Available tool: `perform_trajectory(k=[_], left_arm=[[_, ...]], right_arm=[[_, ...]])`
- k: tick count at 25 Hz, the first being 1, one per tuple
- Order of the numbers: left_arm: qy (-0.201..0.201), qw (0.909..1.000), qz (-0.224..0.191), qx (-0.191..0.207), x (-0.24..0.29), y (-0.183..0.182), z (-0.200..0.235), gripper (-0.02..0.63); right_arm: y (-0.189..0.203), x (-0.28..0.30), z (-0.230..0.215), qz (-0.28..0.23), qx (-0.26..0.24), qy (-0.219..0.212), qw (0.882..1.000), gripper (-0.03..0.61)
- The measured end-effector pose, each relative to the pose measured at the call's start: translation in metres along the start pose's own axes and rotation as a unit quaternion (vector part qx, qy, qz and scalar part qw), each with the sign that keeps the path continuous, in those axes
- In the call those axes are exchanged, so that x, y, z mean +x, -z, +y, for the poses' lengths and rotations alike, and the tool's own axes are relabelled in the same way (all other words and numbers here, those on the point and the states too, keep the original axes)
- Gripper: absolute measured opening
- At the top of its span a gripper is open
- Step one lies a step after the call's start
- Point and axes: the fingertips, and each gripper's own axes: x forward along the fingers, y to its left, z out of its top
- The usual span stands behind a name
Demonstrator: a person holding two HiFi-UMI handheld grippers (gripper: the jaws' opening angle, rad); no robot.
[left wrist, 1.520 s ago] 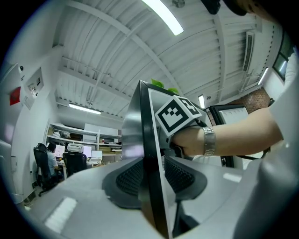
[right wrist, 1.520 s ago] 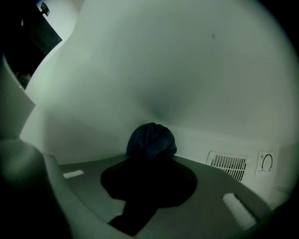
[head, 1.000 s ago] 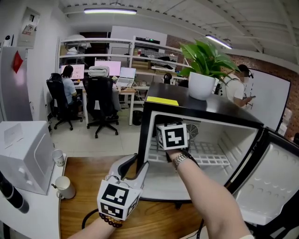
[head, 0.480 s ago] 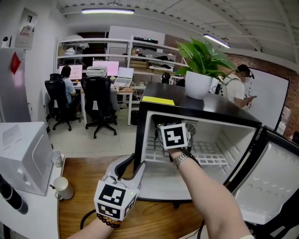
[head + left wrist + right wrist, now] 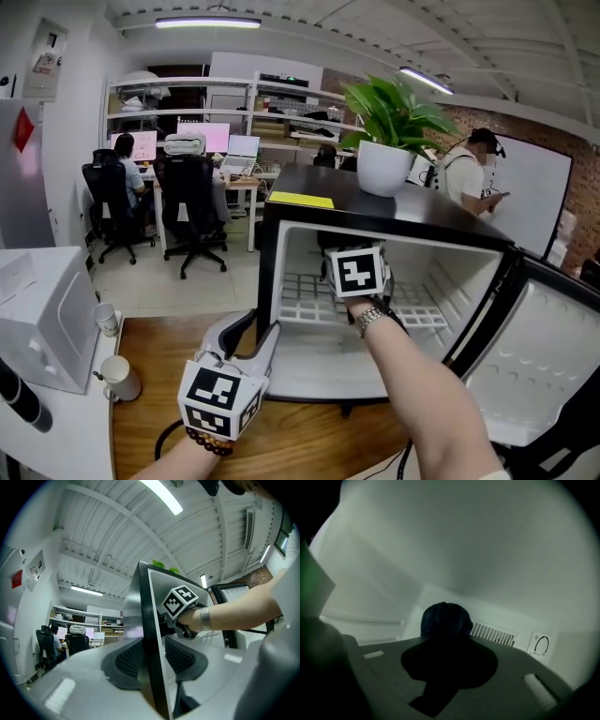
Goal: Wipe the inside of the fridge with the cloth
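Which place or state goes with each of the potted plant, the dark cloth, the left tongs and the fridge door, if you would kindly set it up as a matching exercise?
Things:
1 potted plant
2 dark cloth
3 left tongs
4 fridge door

Places or states:
A swung open at the right
B gripped in the right tongs, inside the fridge
C on top of the fridge
D clamped on the front edge of the fridge's left wall

Pairs: 1-C; 2-B; 3-D; 4-A
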Motion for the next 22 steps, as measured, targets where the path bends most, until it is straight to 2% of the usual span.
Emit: perform_trajectory(k=[8,15,22], left_arm=[[-0.003,1.0,0.001,0.003,-0.001,0.0,0.001,0.153],[-0.001,1.0,0.004,0.005,-0.001,0.0,0.0,0.153],[-0.001,1.0,0.003,0.006,-0.001,-0.001,0.0,0.153]], right_arm=[[0.008,-0.008,-0.029,0.001,0.007,0.019,1.0,0.08],[0.02,-0.018,-0.064,0.01,0.005,0.056,0.998,0.08],[0.03,-0.024,-0.095,0.018,0.006,0.076,0.997,0.08]])
